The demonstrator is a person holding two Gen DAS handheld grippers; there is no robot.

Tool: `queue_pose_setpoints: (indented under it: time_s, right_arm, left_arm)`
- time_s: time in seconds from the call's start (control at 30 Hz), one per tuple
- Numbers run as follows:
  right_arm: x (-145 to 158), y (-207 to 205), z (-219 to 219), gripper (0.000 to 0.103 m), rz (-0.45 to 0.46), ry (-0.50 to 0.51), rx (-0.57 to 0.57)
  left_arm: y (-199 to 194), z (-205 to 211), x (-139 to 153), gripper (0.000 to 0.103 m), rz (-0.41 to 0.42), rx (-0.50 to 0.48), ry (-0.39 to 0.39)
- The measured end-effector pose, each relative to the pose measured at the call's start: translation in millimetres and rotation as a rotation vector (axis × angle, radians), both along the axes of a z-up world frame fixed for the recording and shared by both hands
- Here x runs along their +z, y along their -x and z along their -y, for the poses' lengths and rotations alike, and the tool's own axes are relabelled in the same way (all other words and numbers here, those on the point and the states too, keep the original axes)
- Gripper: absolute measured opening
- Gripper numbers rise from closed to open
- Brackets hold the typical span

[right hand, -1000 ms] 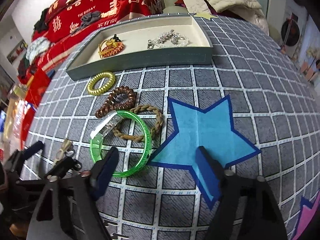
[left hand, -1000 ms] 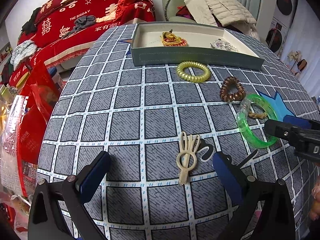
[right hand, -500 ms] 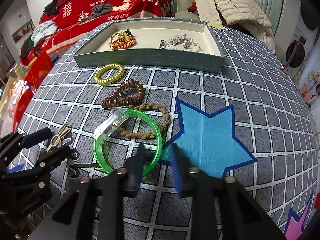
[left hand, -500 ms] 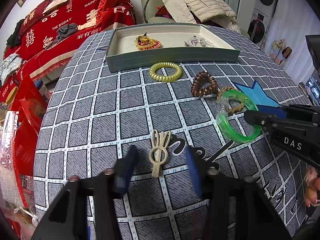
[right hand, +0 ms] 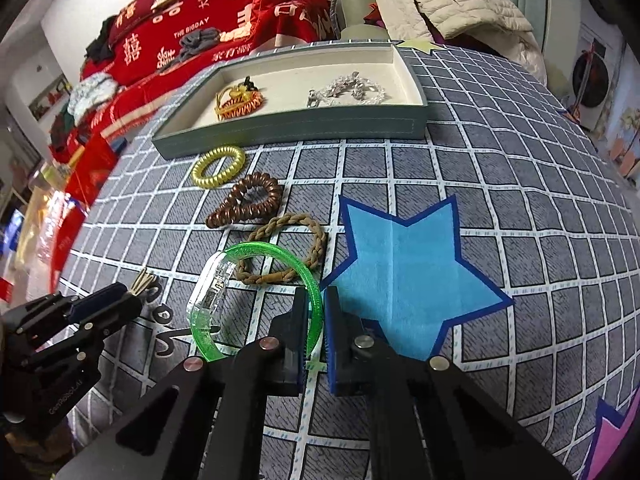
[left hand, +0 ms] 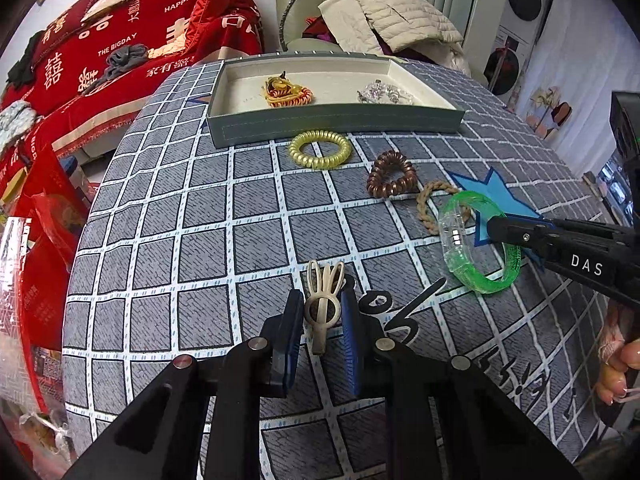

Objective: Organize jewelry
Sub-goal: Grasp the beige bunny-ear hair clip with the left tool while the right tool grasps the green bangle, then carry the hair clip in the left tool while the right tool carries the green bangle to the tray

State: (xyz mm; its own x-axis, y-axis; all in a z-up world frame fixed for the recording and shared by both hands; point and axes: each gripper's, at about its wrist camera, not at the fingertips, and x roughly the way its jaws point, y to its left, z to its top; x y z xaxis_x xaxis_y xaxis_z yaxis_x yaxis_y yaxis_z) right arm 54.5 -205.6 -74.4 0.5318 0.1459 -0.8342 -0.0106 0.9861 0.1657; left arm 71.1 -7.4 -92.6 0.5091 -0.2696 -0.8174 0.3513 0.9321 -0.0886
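A beige hair clip (left hand: pixel 325 280) lies on the grey checked tablecloth. My left gripper (left hand: pixel 321 312) is closing, and its blue pads touch the clip's round body on both sides. My right gripper (right hand: pixel 316 300) is shut on the near rim of a green transparent bangle (right hand: pixel 208 300), which rests on the cloth over a braided brown tie (right hand: pixel 316 240). Farther back lie a brown coil tie (right hand: pixel 248 204) and a yellow coil tie (right hand: pixel 218 166). Behind them stands the grey tray (right hand: pixel 288 128), holding an orange-gold piece (right hand: pixel 238 104) and a crystal bracelet (right hand: pixel 348 90).
A blue felt star (right hand: pixel 400 272) is stitched on the cloth right of the bangle. The table's left edge drops to red bags (left hand: pixel 44 240). Behind the table are a red bed cover (left hand: pixel 120 48) and a chair with a beige jacket (left hand: pixel 400 20). A hand (left hand: pixel 620 364) shows at the right.
Both grippers' jaws have closed in from wide open: the left around the hair clip, the right onto the green bangle's rim. Neither hand has shifted much.
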Motion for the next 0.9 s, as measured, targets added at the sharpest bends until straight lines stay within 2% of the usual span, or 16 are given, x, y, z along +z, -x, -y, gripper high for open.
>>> queue_pose_setpoints:
  time_s: [0.23, 0.9]
  right_arm:
    - [6.4, 1.6, 16.4, 0.008, 0.009, -0.054, -0.026]
    - [45.0, -23.3, 36.6, 0.008, 0.058, -0.08, -0.05]
  left_arm:
    - [-1.7, 1.3, 12.6, 0.04, 0.02, -0.005, 0.012]
    - [-38.2, 15.3, 53.6, 0.04, 0.107, -0.021, 0.036]
